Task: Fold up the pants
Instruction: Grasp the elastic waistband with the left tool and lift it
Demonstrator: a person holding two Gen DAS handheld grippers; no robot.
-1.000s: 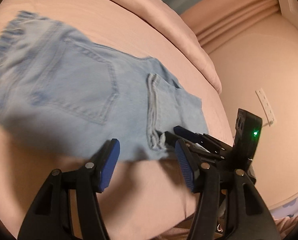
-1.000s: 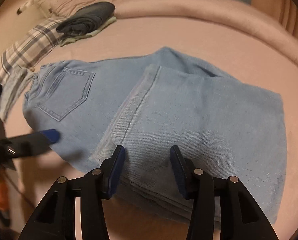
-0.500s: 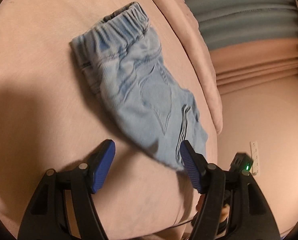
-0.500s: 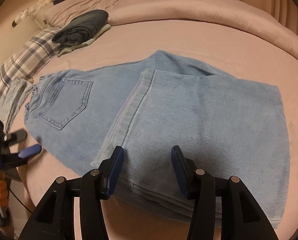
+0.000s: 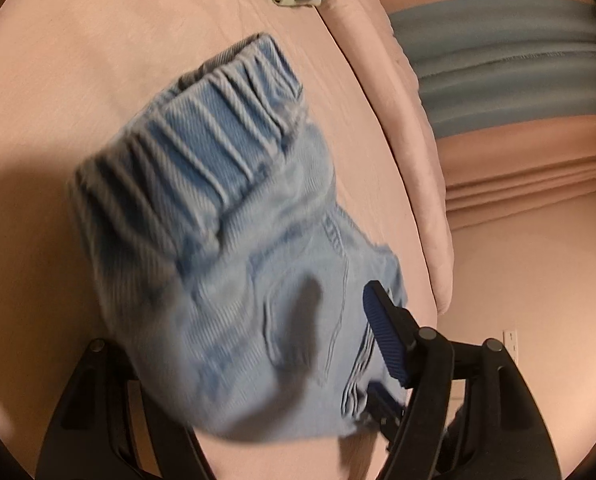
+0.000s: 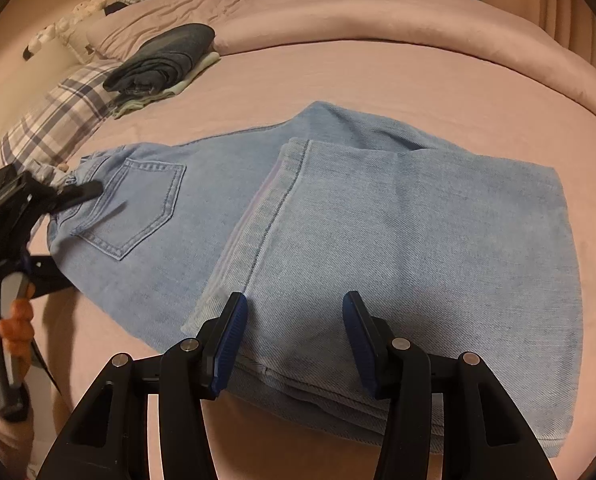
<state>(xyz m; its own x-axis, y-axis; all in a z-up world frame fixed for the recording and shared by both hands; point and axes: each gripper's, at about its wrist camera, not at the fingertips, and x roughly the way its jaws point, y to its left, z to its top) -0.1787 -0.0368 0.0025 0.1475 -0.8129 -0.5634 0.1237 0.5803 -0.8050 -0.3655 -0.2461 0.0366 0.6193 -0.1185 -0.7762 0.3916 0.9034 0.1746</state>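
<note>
Light blue pants (image 6: pixel 338 248) spread on a pink bed (image 6: pixel 378 72), legs folded over; right claw (image 6: pixel 293 344) half open above the folded hem, gripping nothing; left claw (image 6: pixel 97 200) around the elastic waistband (image 5: pixel 201 136), jaws just widened, contact blurred, seemingly loose

No legible text or labels.

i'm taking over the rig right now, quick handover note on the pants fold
Left gripper: at the waistband, jaws just been opening, waist end between them, no pinch visible.
Right gripper: open, astride the near edge of the folded leg section, not pinching.
Jeans: on the bed, back pocket up, legs already folded over once.
Left: fold the waist end over the legs, then move it to the folded stack, probably.
</note>
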